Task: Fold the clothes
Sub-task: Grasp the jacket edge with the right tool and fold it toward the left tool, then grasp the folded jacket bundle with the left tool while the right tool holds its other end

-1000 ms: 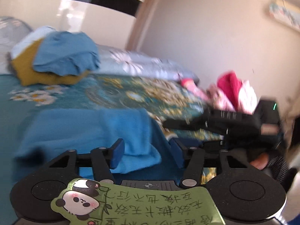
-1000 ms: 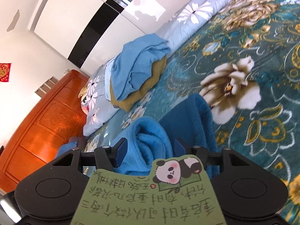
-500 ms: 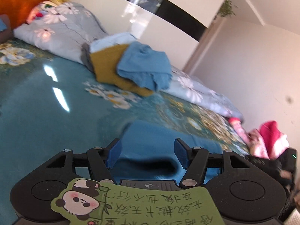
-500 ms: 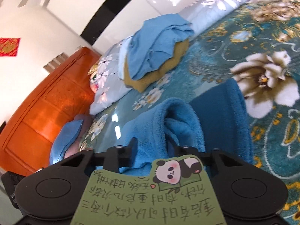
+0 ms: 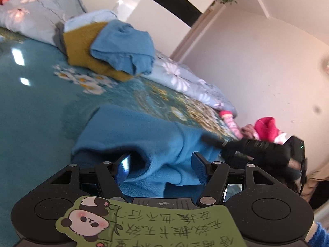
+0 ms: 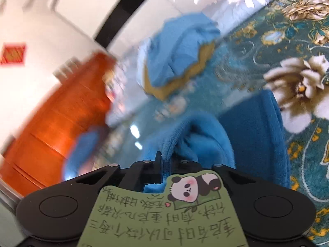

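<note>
The right claw (image 6: 167, 164) is clenched on the blue fleece garment's (image 5: 131, 131) hem; the left claw (image 5: 162, 167) straddles it released. Folding has barely begun on the bed (image 5: 30, 103).

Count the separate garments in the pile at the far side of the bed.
3 can be told apart: a blue garment on top, a mustard one beneath it, and a pale blue one behind, against the floral quilt. More may be hidden underneath.

My bed wears a teal flowered cover (image 5: 37, 111). Behind it a pale blue quilt (image 5: 185, 78) runs along the white wall (image 5: 257, 65) — an orange wooden headboard (image 6: 57, 115) stands at one end, pink clothing (image 5: 265, 129) at the other.
</note>
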Demonstrator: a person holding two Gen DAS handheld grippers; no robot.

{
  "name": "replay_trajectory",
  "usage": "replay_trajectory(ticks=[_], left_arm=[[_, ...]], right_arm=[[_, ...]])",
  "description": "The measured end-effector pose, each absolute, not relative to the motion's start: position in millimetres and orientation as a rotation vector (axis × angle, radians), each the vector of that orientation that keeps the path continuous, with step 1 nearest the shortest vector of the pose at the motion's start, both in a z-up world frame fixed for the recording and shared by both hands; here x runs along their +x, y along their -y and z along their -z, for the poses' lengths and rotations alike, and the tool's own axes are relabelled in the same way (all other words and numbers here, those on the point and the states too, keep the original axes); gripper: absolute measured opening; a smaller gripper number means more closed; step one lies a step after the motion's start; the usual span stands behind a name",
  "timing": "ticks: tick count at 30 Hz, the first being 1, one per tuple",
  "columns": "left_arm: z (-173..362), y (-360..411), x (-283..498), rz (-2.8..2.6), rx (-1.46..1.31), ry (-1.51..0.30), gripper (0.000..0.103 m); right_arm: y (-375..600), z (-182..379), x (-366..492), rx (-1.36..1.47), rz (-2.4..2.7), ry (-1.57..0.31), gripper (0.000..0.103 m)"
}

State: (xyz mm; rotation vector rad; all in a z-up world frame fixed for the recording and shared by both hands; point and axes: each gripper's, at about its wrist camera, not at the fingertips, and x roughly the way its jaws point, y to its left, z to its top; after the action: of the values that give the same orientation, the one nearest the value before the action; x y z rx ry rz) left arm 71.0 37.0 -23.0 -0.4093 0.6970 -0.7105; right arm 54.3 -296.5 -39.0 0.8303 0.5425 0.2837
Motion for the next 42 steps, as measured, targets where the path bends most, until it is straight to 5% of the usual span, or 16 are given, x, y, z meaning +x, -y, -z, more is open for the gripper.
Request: replay_trajectory(ticks=[19, 25, 28, 32, 42], left_arm=[[-1, -39, 81, 0.708, -0.384, -0.629, 0.069], [32, -8, 98, 0.6, -0.236, -0.695, 0.067], [40, -8, 97, 0.581, -0.215, -0.701, 0.067], [46, -7, 97, 0.576, -0.197, -0.712, 0.068], [56, -6, 97, 0.586, -0.202, -0.725, 0.068]], right_arm=[[326, 83, 34, 0.809, -0.141, -0.68, 0.003], [323, 81, 37, 0.835, -0.125, -0.672, 0.005], [320, 71, 36, 0.811, -0.132, -0.659, 0.014], [321, 63, 27, 0.76, -0.096, -0.654, 0.042], [323, 85, 11, 0.84, -0.083, -0.661, 0.059]])
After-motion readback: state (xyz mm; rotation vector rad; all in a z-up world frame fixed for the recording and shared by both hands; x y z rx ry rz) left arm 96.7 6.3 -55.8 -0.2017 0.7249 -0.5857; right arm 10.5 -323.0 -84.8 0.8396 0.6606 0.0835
